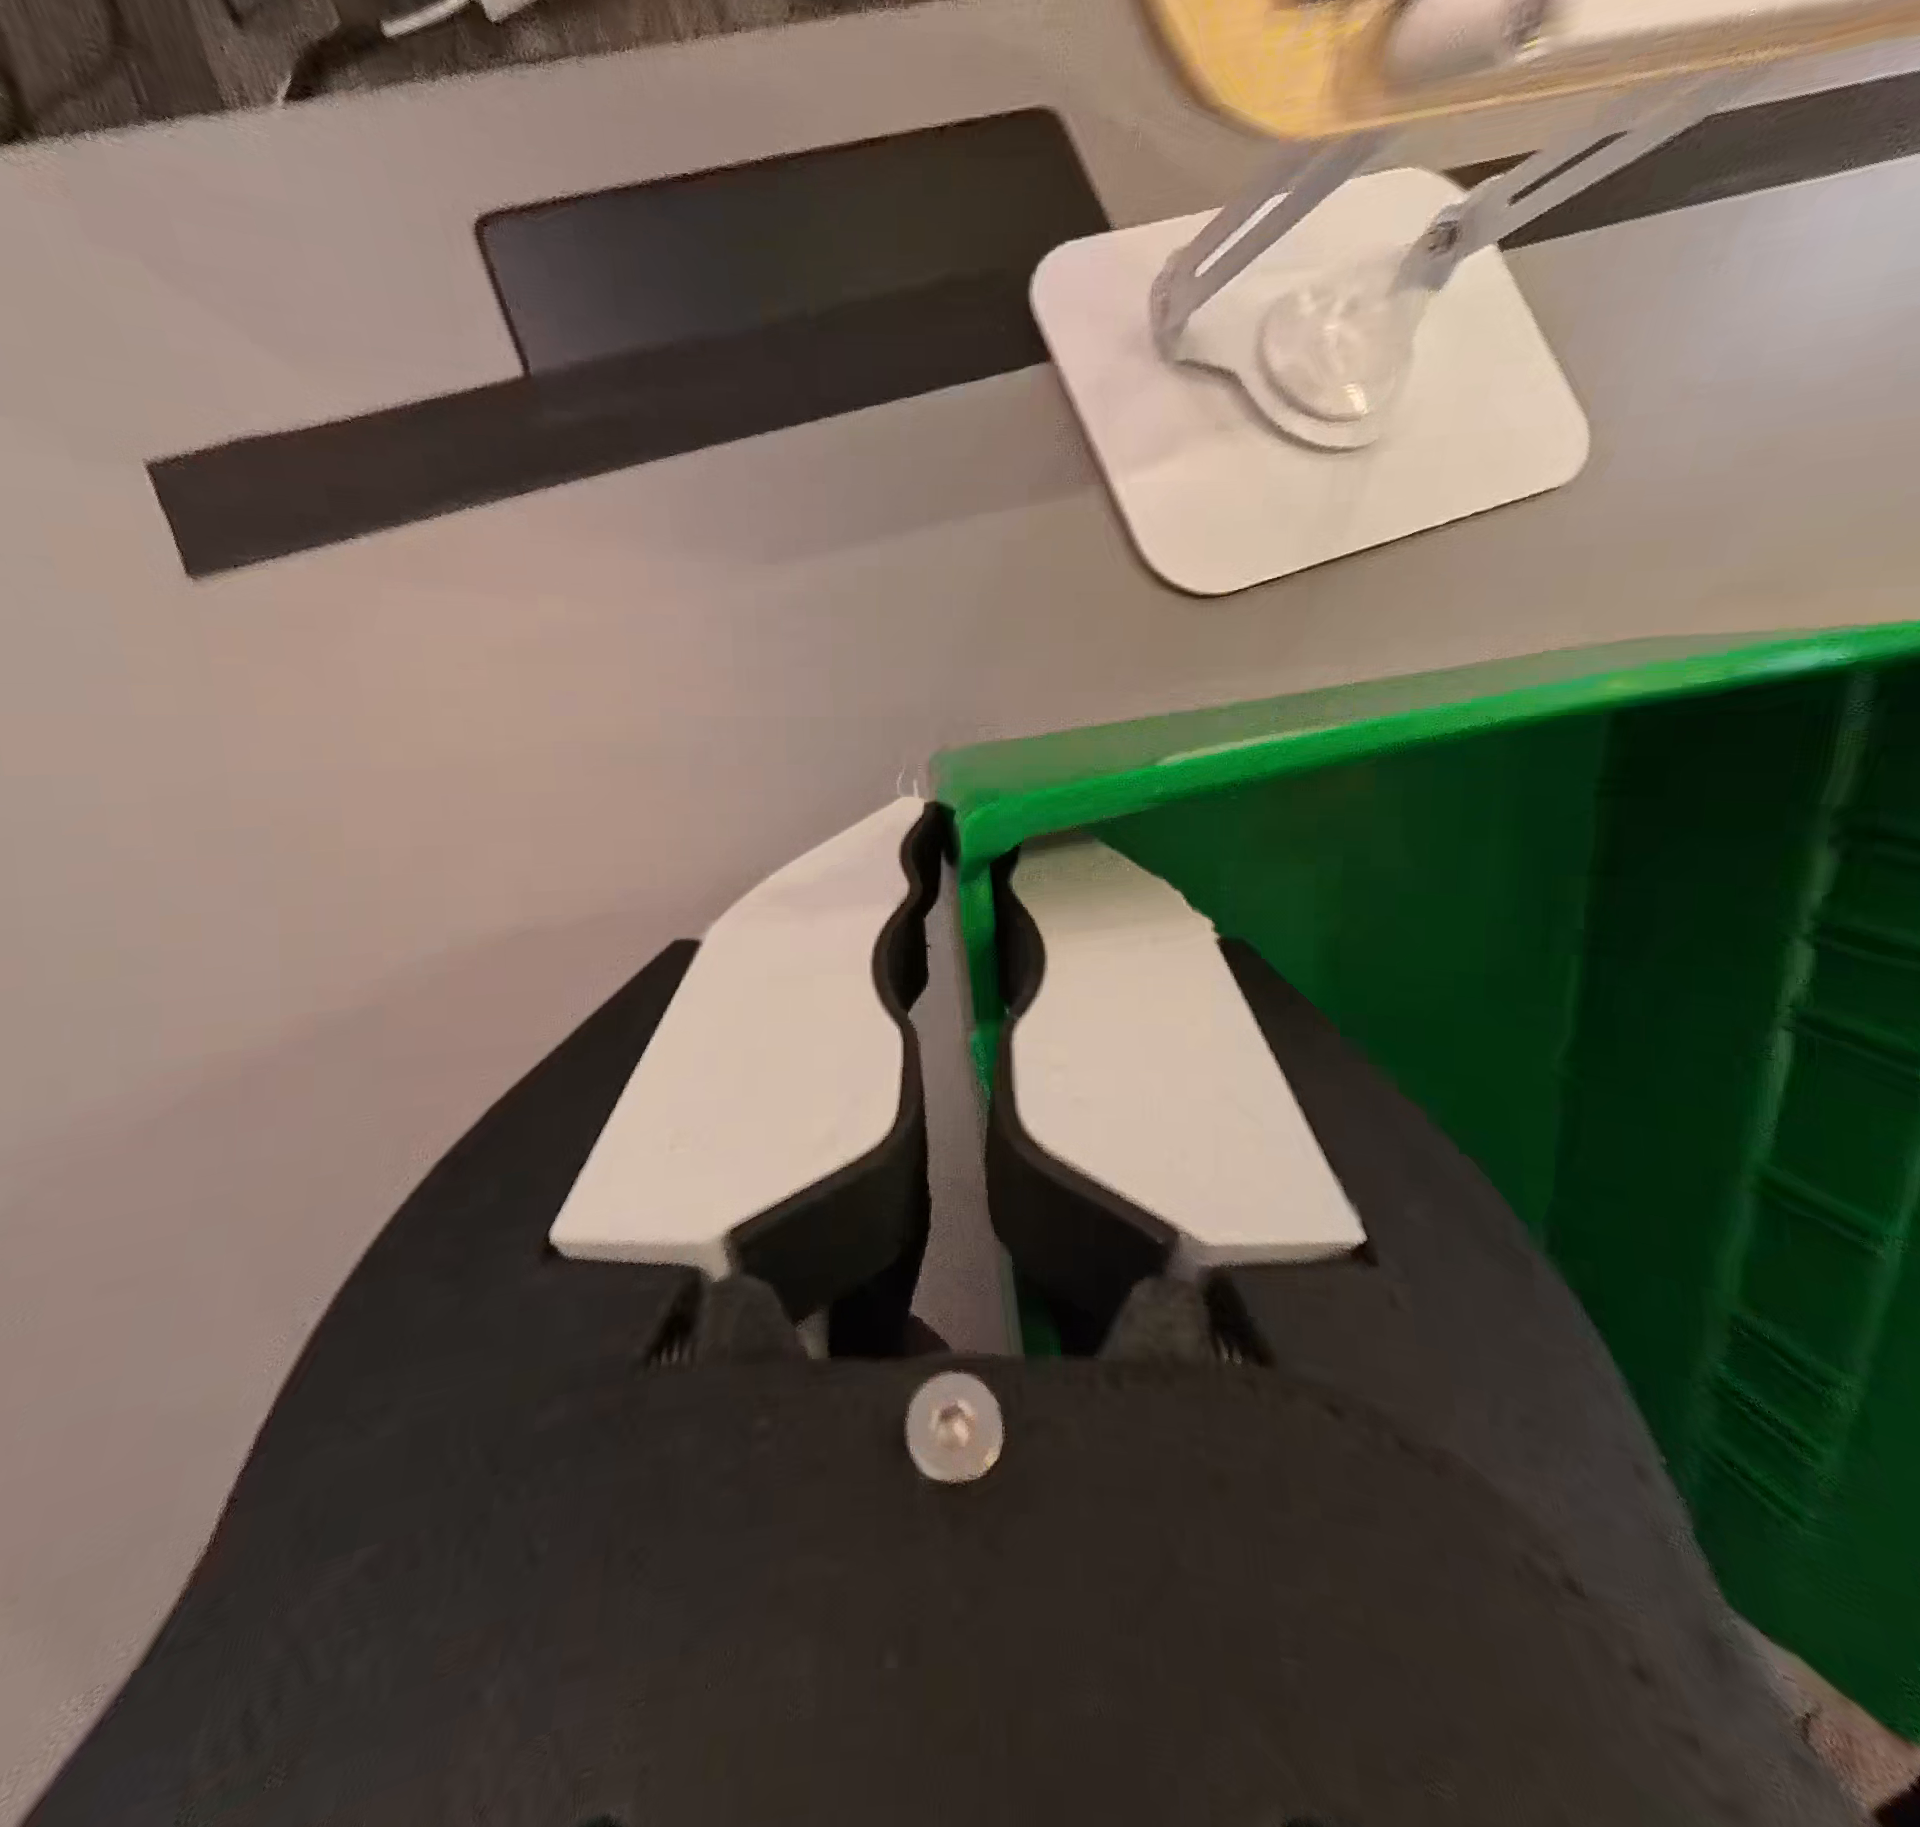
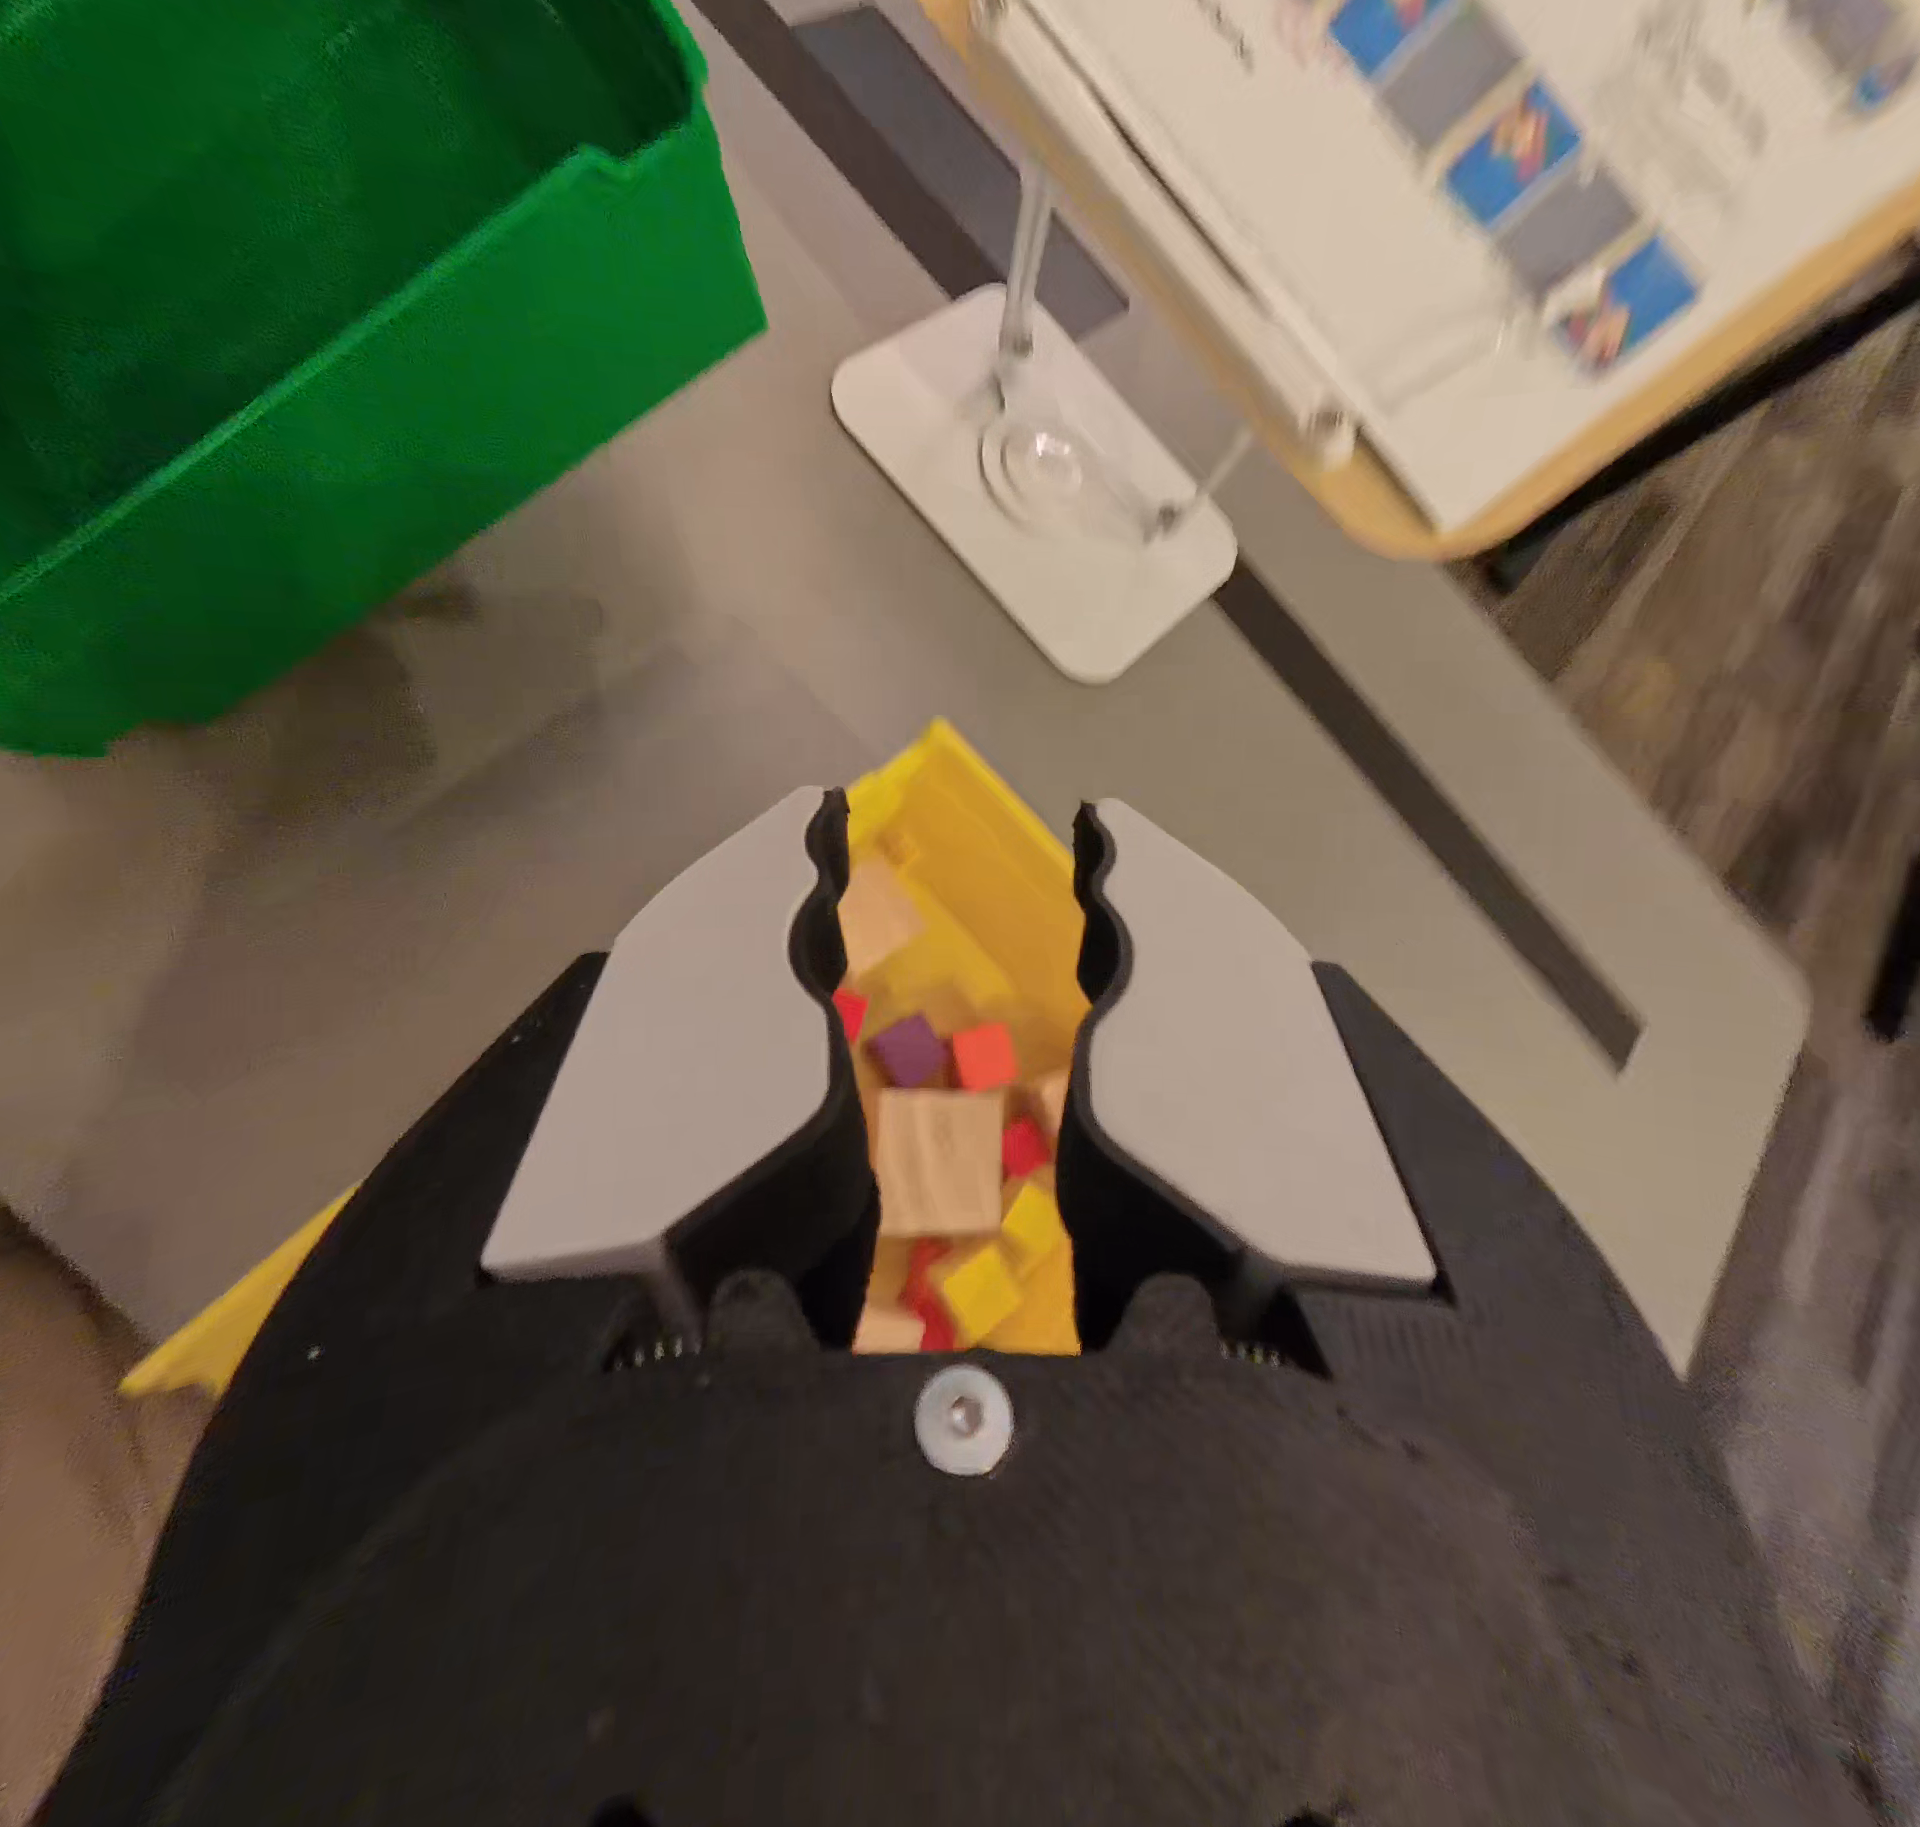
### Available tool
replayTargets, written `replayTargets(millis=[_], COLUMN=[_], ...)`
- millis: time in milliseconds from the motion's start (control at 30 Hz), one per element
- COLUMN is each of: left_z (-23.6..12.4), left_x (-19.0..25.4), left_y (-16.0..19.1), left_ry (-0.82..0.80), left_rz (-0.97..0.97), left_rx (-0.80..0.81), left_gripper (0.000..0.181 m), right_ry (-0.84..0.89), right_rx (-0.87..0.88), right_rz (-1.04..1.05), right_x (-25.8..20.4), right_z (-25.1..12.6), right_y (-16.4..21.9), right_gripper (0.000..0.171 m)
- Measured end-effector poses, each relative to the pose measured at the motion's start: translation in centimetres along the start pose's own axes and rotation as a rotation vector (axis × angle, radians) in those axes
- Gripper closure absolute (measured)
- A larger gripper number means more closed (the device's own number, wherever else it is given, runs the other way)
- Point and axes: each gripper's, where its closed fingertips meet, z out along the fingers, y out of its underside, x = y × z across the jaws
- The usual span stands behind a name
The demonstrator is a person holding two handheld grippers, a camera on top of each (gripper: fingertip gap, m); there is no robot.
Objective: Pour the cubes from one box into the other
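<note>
My left gripper (image 1: 966, 832) is shut on the near corner of a wall of the green box (image 1: 1455, 946), whose inside looks empty where it shows. In the right wrist view the green box (image 2: 312, 323) stands on the grey table at the upper left. My right gripper (image 2: 956, 811) is open, directly over the yellow box (image 2: 977, 842). Between its fingers I see several cubes (image 2: 935, 1154) in the yellow box: plain wood, red, purple, orange and yellow. Most of the yellow box is hidden under the gripper; a yellow edge (image 2: 229, 1310) shows at the lower left.
A white stand base (image 1: 1309, 385) with clear legs holds a tilted wooden board with papers (image 2: 1455, 167) just behind the boxes. A black strip (image 1: 582, 427) runs across the grey table. The table edge and wood floor (image 2: 1714, 634) lie to the right.
</note>
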Motion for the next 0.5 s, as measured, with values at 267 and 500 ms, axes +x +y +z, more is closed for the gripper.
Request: replayTargets(millis=[267,500], left_z=[2.5,-1.3], left_x=[-3.6,-1.9], left_y=[3.5,6.5], left_ry=[0.003,0.004], left_rz=[-0.048,0.021], left_rx=[-0.055,-0.017], left_gripper=[0.165,0.136], right_ry=[-0.023,0.049], right_rx=[-0.130,-0.172], right_rz=[0.386,0.484], right_x=[2.4,2.9], right_z=[-2.6,-5.2], right_y=[13.7,19.5], right_gripper=[0.126,0.124])
